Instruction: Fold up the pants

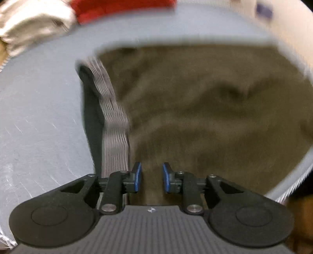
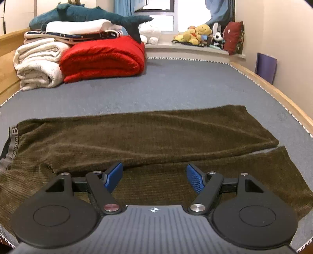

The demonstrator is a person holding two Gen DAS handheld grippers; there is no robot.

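Note:
Olive-brown ribbed pants (image 2: 146,136) lie spread flat across the grey mattress (image 2: 176,88), grey elastic waistband (image 2: 13,140) at the left, both legs running right. My right gripper (image 2: 154,177) hovers low over the near leg, open wide, nothing between its blue pads. The left wrist view is motion-blurred. It looks steeply down on the pants (image 1: 195,117) beside the waistband (image 1: 113,117). My left gripper (image 1: 151,176) has its pads a narrow gap apart. Brown cloth shows through that gap, and I see neither pad pressing on it.
A folded red blanket (image 2: 103,58), rolled white towels (image 2: 37,62) and a plush shark (image 2: 88,14) are stacked at the far left of the bed. Stuffed toys (image 2: 197,34) sit on the windowsill. The wooden bed rail (image 2: 273,91) runs along the right.

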